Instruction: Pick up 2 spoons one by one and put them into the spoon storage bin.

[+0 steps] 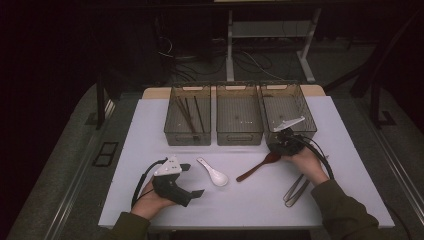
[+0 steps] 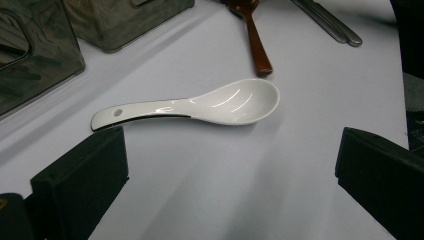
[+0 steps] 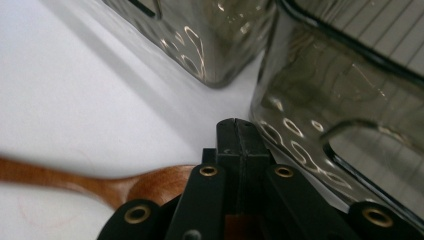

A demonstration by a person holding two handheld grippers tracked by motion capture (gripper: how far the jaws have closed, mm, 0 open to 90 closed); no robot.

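Observation:
A white ceramic spoon point(image 1: 212, 173) point(image 2: 200, 105) lies on the white table point(image 1: 150, 150), its bowl to the right. My left gripper point(image 1: 192, 180) point(image 2: 232, 145) sits just left of it, open, jaws wide apart and pointing at the spoon with nothing between them. A brown wooden spoon point(image 1: 257, 167) point(image 2: 255, 40) point(image 3: 75, 180) lies right of centre. My right gripper point(image 1: 274, 147) point(image 3: 237, 130) hovers over its bowl end, close to the bins, jaws pressed flat together at the tips. The wooden bowl passes beneath the jaws; a grip on it cannot be made out.
Three smoky clear bins stand in a row at the back: the left bin point(image 1: 187, 135) holds dark chopsticks point(image 1: 190, 114), the middle bin point(image 1: 239, 135) and right bin point(image 1: 300, 107) look bare. Metal tongs point(image 1: 296, 190) point(image 2: 330, 22) lie near the right forearm.

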